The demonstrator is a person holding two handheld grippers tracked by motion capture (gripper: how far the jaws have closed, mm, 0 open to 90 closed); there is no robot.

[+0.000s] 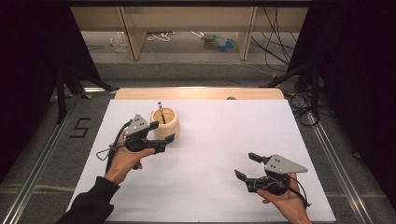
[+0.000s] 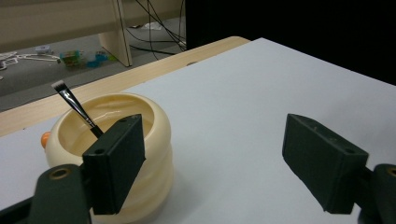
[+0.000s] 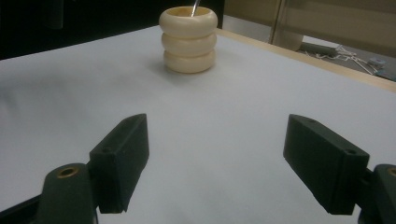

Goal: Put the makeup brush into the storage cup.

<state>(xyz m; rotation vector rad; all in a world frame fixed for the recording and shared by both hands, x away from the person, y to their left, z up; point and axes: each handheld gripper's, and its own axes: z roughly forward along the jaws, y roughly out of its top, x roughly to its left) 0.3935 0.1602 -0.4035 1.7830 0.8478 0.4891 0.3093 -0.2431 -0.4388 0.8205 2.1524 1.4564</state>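
Right hand-held gripper [image 1: 244, 165] hovers open and empty near the tabletop's [image 1: 215, 140] near right corner. Left hand-held gripper [image 1: 169, 135] stands open just beside the cup [image 1: 165, 122], holding nothing. Ribbed and cream, the cup sits toward the far left edge; it looks light, stiff, smooth. The thin brush [image 2: 77, 106] inside leans loose; pinch its stem.

Left tongs [image 1: 164, 135], held in the person's left hand [image 1: 125, 158], which enters from a dark sleeve [image 1: 91, 203] at the lower left; jaws spread wide with nothing between them, grey plate uppermost. Right tongs [image 1: 246, 166], held in the right hand [image 1: 285, 198] at the lower right; jaws likewise parted and empty, pointing leftward.
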